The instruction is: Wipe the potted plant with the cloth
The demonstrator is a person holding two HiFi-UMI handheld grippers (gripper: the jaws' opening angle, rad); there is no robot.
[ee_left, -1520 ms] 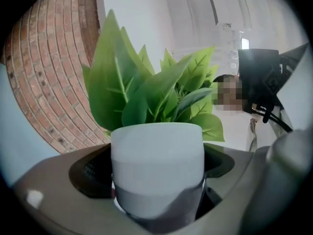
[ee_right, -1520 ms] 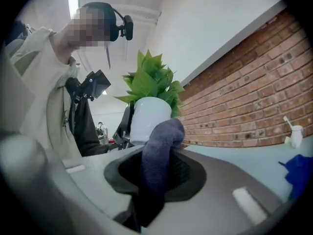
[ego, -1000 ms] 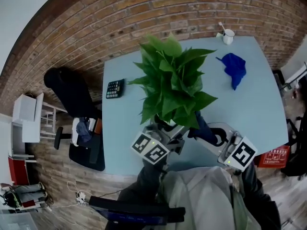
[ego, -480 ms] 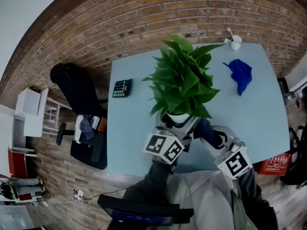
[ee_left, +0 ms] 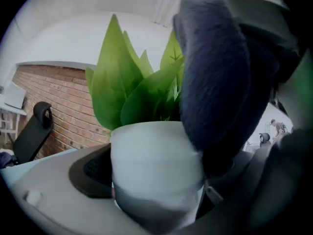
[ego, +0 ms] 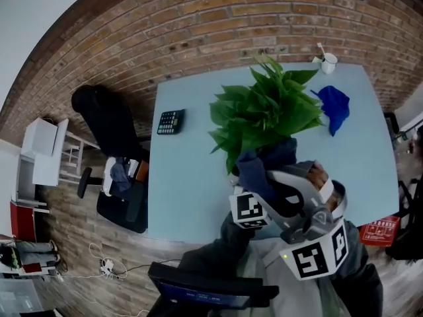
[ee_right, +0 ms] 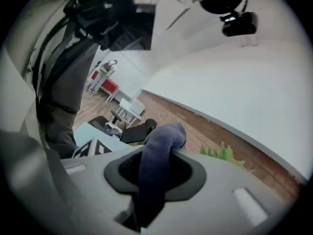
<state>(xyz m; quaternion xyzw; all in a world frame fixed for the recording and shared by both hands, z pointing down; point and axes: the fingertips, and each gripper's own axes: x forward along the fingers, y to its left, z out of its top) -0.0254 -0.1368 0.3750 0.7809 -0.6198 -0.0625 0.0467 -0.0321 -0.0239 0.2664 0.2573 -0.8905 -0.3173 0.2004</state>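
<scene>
Blue table [ego: 192,177], brick wall behind. Your left tool [ee_left: 156,182] clamps the white pot [ee_left: 151,151], right tool [ee_right: 154,175] pinches the dark cloth [ee_right: 161,141]. The leaves [ego: 264,114] sit just beyond the cloth.

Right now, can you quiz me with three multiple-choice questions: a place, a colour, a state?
1. Where is the calculator? A) on the table, left of the plant B) chair C) floor
2. Pot colour? A) red B) white C) black
3. The right claw is: A) open B) holding a mug C) shut on a dark cloth
Answers: A, it lies on the blue table; B, its wall shows white; C, the cloth is pinched between the jaws.
</scene>
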